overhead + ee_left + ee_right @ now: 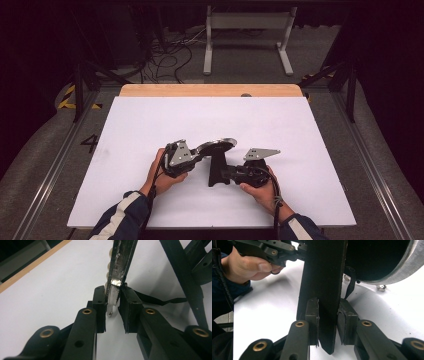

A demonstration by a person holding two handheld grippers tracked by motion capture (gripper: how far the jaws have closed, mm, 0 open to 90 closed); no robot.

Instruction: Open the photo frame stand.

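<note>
White table [150, 130] | left tool [112, 306] grips silvery rim [117, 270] | right tool [328, 315] grips black strap [322, 277]

Dark blue sleeves [125, 215], apparently white-striped at seven o'clock; black grippers [177, 159] with brass rivets, grey plates [261, 153].

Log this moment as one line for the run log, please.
left gripper: shut on sandal sole | right gripper: shut on black strap | sandal held above white table

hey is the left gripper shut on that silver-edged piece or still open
Shut on it: the left gripper has both pads pressed against the silver-edged piece.
</note>
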